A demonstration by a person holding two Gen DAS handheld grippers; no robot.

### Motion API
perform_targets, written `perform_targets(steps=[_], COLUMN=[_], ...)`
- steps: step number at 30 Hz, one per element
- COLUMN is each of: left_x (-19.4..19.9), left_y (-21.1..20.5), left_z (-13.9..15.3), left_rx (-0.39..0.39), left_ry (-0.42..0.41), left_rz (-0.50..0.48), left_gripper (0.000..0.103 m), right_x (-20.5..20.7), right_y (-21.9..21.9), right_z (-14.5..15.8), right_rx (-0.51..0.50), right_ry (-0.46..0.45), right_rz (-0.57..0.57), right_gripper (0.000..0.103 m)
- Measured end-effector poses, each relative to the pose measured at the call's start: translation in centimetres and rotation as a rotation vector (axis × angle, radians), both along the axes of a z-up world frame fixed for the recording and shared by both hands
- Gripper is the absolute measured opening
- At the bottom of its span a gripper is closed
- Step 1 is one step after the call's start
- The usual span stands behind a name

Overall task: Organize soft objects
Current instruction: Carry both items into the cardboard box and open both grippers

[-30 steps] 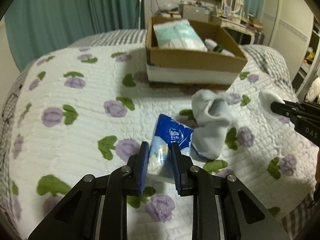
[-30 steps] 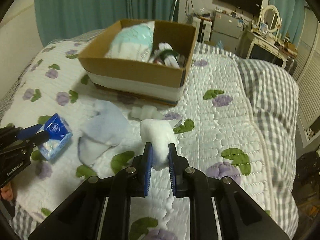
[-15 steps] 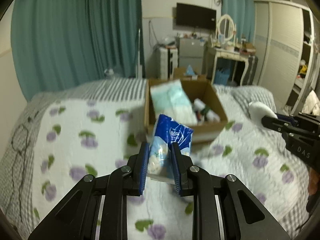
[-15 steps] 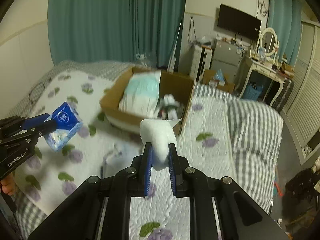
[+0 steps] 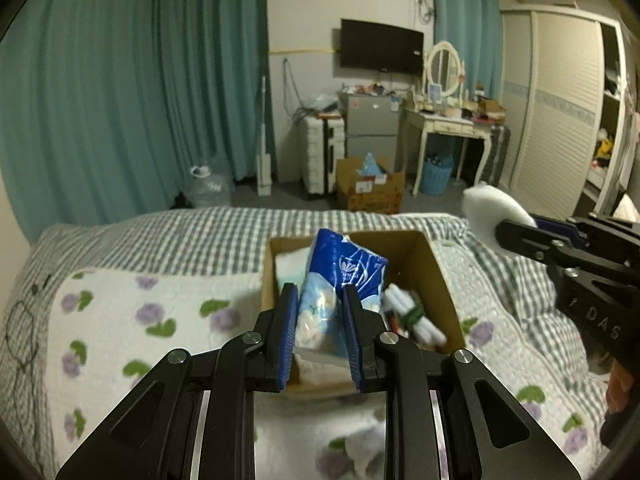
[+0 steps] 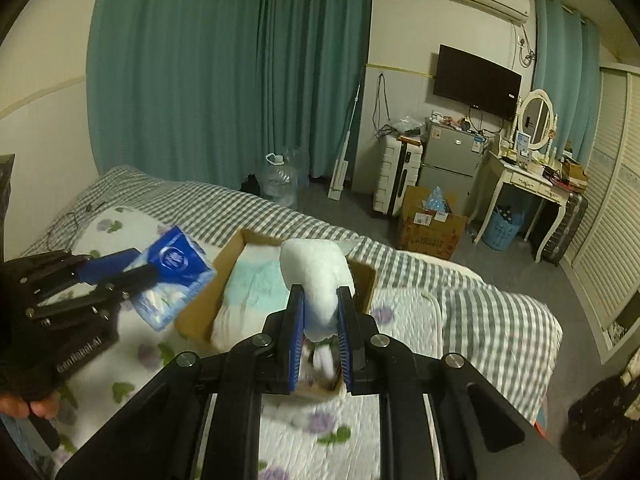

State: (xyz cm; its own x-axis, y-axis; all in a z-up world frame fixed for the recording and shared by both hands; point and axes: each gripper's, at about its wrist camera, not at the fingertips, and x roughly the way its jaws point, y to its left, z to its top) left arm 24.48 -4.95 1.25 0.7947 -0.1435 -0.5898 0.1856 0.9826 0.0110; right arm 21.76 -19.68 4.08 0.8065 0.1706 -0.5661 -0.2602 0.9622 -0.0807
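Note:
My left gripper [image 5: 319, 304] is shut on a blue tissue pack [image 5: 340, 292] and holds it in the air over the near side of the open cardboard box [image 5: 436, 264] on the bed. The pack also shows in the right wrist view [image 6: 176, 276]. My right gripper [image 6: 320, 308] is shut on a white soft wad [image 6: 318, 276], held above the box [image 6: 196, 312]; the wad shows at the right of the left wrist view [image 5: 488, 210]. Inside the box lie a pale green-white pack [image 6: 252, 280] and rolled dark and white items [image 5: 412, 316].
The box sits on a floral quilt [image 5: 120, 320] over a checked bedcover [image 6: 500, 312]. A pale sock [image 5: 368, 444] lies on the quilt below my left gripper. Beyond the bed stand teal curtains, a small fridge, a dressing table and a floor box [image 5: 368, 188].
Both grippers have risen from the quilt with their loads and moved toward the box, which now lies below them. The grips have not changed.

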Motion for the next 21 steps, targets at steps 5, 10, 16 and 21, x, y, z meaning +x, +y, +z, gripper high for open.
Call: perform_targets(steps=[5, 10, 16, 21], left_x=[4.5, 7.6, 8.7, 8.2], left_y=[-1.3, -2.1, -3.1, -3.2], left_z=[-3.2, -6.4, -7.8, -7.2], left_rx=[0.002, -0.026, -0.041, -0.027], left_ry=[0.065, 0.13, 0.154, 0.158], left_rz=[-0.022, -0.037, -0.064, -0.059], left_gripper=[0.022, 0.022, 0.028, 0.033], right_x=[5.4, 11.0, 14.9, 15.2], right_y=[0.6, 0.3, -0.1, -0.6], right_z=[-2.6, -6.6, -10.1, -10.7], right_rx=[-0.011, 0.017, 0.04, 0.071], right_ry=[0.041, 0.122, 0.176, 0.181], right_rz=[0.001, -0.013, -0.001, -0.006], right_gripper=[0.015, 0.015, 0.017, 0.032])
